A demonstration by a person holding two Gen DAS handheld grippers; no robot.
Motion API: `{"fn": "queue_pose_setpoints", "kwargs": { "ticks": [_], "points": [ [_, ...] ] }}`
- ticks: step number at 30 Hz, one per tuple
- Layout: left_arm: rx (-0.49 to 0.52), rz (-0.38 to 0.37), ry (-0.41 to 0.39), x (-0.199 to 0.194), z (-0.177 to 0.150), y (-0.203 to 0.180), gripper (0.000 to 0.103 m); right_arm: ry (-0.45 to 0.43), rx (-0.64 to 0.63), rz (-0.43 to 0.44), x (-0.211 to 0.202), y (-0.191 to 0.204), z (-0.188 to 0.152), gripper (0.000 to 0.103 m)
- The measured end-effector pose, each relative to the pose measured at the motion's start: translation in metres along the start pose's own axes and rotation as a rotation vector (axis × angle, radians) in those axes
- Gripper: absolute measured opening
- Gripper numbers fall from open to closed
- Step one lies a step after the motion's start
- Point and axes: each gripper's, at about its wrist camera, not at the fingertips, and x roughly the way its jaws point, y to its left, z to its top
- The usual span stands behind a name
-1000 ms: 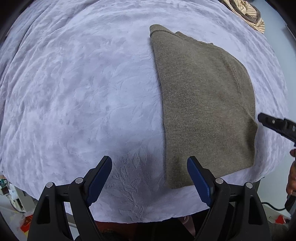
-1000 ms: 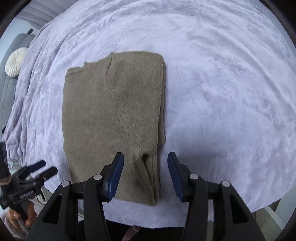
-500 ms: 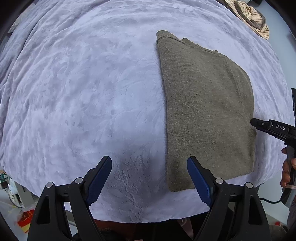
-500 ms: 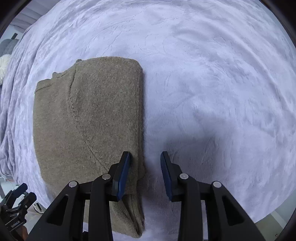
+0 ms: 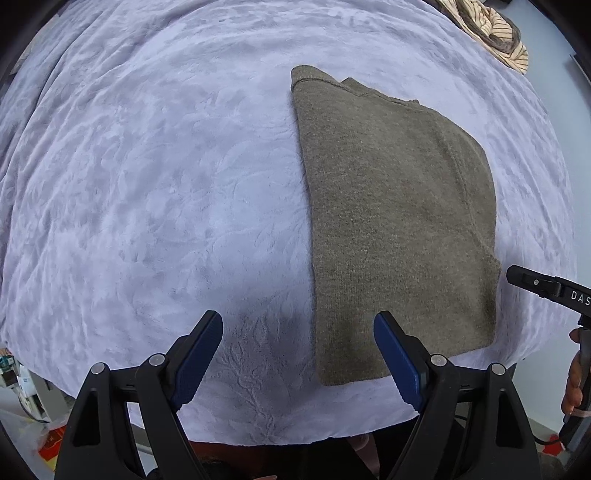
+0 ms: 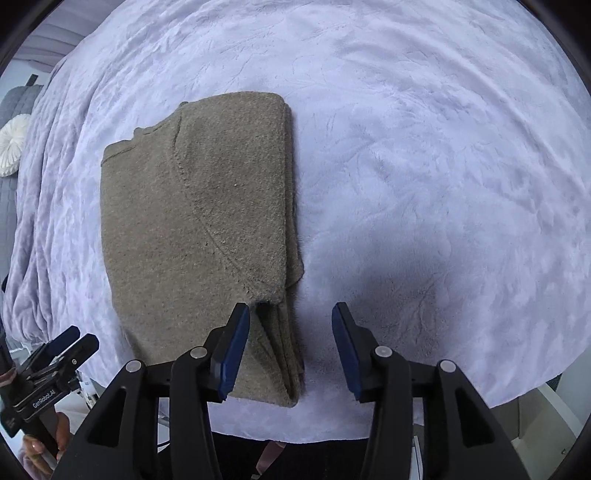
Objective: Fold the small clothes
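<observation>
I find the olive-brown knit sweater [image 5: 399,229] lying flat on the lavender plush blanket [image 5: 166,184], folded into a tall rectangle with its long folded edges running away from me. From the left wrist view, my left gripper [image 5: 297,354] has its blue-padded fingers [image 5: 199,354] spread wide and holds nothing; the sweater's near left corner sits between the two fingers, with the right-hand pad over the fabric and the left-hand pad over bare blanket. I cannot tell whether either pad touches the surface. From the right wrist view, my right gripper [image 6: 290,347] is likewise parted and empty. The sweater [image 6: 199,221] lies mostly to the left of it; its right folded edge, where stacked layers show, runs down into the gap between the fingers [image 6: 232,347], nearer the left-hand pad, while the other pad stands over blanket [image 6: 424,166]. A striped garment [image 5: 495,33] lies at the far right edge of the blanket in the left view, well apart from the sweater. A white round cushion [image 6: 13,144] shows at the far left in the right view.
</observation>
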Motion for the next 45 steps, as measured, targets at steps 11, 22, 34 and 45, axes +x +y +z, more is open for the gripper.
{"fn": "queue_pose_setpoints", "kwargs": {
  "ticks": [11,22,34,45],
  "points": [
    [0.008,0.031,-0.033,-0.012,0.002,-0.003,0.103,-0.095,-0.09,-0.052,-0.022,0.044,0.002,0.085],
    [0.016,0.062,-0.127,-0.048,0.019,-0.016,0.103,-0.159,-0.171,-0.106,-0.048,0.077,-0.001,0.089],
    [-0.007,0.064,-0.131,-0.059,0.017,-0.026,0.103,-0.164,-0.137,-0.111,-0.056,0.081,-0.003,0.089],
    [-0.01,0.077,-0.127,-0.058,0.013,-0.024,0.103,-0.164,-0.138,-0.124,-0.056,0.08,-0.005,0.089]
  ]
}}
